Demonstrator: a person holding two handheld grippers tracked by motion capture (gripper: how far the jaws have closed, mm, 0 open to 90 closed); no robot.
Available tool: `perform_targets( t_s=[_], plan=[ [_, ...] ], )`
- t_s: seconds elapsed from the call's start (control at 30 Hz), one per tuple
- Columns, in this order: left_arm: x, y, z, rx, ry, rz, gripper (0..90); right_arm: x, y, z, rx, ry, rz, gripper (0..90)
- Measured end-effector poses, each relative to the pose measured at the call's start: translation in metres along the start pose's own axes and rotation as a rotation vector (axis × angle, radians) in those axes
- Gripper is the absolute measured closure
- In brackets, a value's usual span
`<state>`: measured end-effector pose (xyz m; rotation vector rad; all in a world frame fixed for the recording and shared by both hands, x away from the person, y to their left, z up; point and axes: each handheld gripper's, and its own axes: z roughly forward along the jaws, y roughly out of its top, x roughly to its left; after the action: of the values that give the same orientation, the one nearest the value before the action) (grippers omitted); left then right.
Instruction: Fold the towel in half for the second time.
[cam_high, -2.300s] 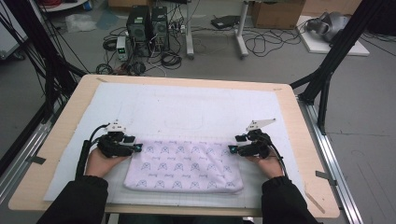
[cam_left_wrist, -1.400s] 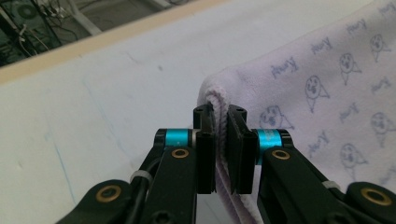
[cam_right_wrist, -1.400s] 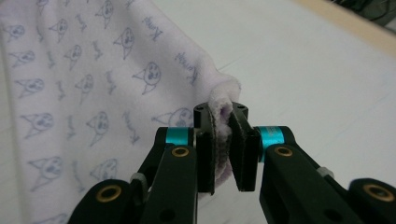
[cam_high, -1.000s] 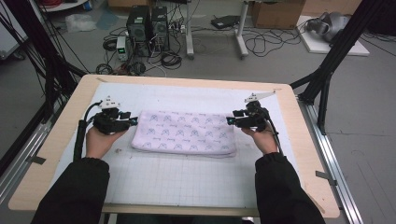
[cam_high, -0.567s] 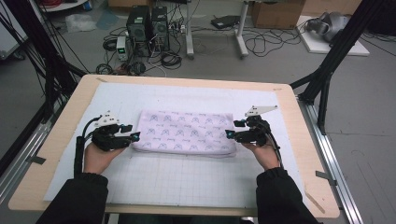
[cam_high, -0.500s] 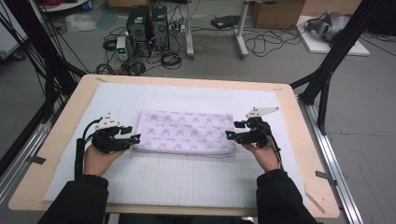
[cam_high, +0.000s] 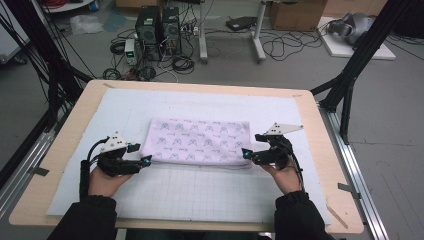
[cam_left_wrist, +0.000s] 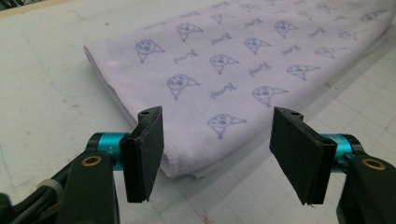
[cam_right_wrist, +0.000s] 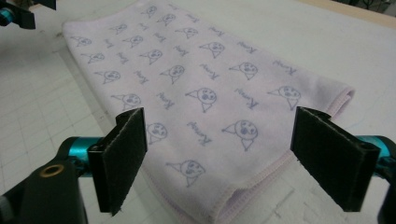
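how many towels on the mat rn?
1. A folded lilac towel lies flat mid-mat, between the left gripper at its near-left corner and the right gripper at its near-right corner. Both have just been opening; nothing is clamped. The fold could hide another layer.

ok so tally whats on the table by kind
folded towel: 1
white mat: 1
hand-held tool: 2, left and right, both open with nothing between the pads
total: 4
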<state>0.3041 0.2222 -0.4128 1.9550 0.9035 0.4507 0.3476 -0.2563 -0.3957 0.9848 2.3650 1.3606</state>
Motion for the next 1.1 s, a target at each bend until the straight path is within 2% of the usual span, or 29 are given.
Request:
perform_targets(
  t_s=[0.13,0.23,0.53,0.63,0.83,0.97,1.1],
  plan=[
    [-0.002,-0.002,-0.005,-0.007,-0.008,0.001,34.5,0.003,-0.005,-0.002,0.008,-0.007,-0.001,15.2],
    [-0.005,-0.002,-0.009,-0.014,-0.011,0.006,33.8,0.007,-0.006,-0.004,-0.007,-0.008,-0.009,14.1],
    [-0.006,-0.005,-0.018,-0.029,0.021,0.016,29.3,0.016,-0.016,-0.013,-0.005,-0.024,-0.021,11.2],
    [-0.007,-0.006,-0.019,-0.029,0.036,0.016,26.6,0.02,-0.019,-0.019,-0.028,-0.03,-0.022,11.2],
    [-0.012,-0.007,-0.024,-0.034,0.044,0.026,23.5,0.023,-0.025,-0.028,-0.063,-0.035,-0.025,11.1],
    [-0.013,-0.01,-0.028,-0.032,0.047,0.029,20.9,0.024,-0.028,-0.034,-0.063,-0.038,-0.035,11.1],
    [-0.013,-0.013,-0.033,-0.027,0.046,0.031,20.3,0.025,-0.034,-0.039,-0.064,-0.03,-0.024,11.0]
  ],
)
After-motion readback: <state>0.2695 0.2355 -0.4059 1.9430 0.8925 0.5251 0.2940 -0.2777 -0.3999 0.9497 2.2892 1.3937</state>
